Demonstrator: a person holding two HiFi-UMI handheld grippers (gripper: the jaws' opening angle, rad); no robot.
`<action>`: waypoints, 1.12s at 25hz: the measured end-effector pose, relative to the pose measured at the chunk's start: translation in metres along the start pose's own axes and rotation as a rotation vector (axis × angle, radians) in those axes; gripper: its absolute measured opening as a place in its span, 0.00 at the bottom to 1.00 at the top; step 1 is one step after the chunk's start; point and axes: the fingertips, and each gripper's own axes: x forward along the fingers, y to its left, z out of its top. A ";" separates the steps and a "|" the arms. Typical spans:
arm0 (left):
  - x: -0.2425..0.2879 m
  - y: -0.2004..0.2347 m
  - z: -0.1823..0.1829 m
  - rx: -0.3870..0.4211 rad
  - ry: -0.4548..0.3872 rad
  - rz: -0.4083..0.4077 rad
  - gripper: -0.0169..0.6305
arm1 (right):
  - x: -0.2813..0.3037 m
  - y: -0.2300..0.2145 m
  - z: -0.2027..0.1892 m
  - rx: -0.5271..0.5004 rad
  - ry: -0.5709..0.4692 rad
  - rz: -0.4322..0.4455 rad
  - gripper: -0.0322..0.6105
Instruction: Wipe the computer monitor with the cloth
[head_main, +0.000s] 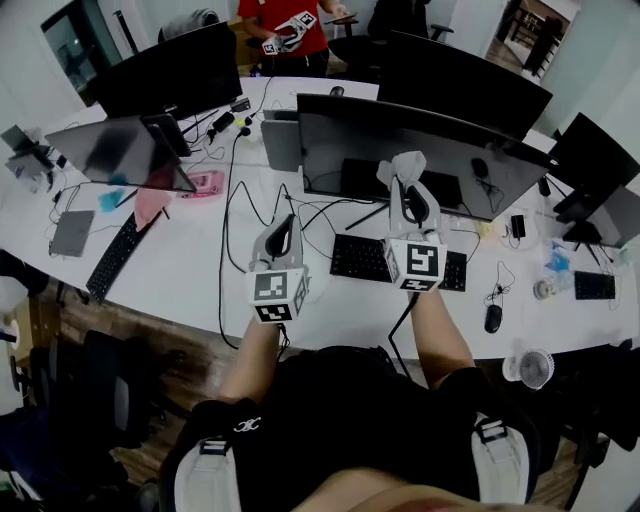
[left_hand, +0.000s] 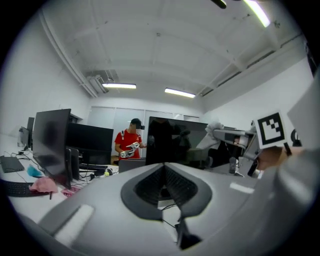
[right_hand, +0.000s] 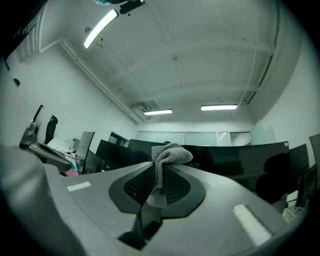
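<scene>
Head view over a white desk (head_main: 190, 270) strewn with cables (head_main: 236, 214) in a strip-lit office: right gripper (head_main: 405, 182) pinches the cloth (head_main: 402, 165) near the monitor (head_main: 440, 145), left gripper (head_main: 288, 224) has its jaws pressed together on nothing.

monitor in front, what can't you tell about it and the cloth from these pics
- Contact: head view, the cloth overlaps the monitor top edge; touching or short of it can't be told.
- Screen dirt: dark, too small in every view.
- Right gripper tips: head view, wrapped by cloth.
- Person in red: head view, cut off by top edge.
</scene>
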 end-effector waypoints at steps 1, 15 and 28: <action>0.005 -0.009 0.001 0.006 0.003 -0.026 0.10 | -0.009 -0.010 -0.007 0.005 0.025 -0.023 0.10; 0.028 -0.070 -0.002 0.037 0.034 -0.186 0.10 | -0.072 -0.055 -0.040 0.060 0.132 -0.151 0.10; 0.023 -0.060 0.004 0.046 -0.001 -0.153 0.10 | -0.071 -0.042 -0.043 0.074 0.118 -0.122 0.10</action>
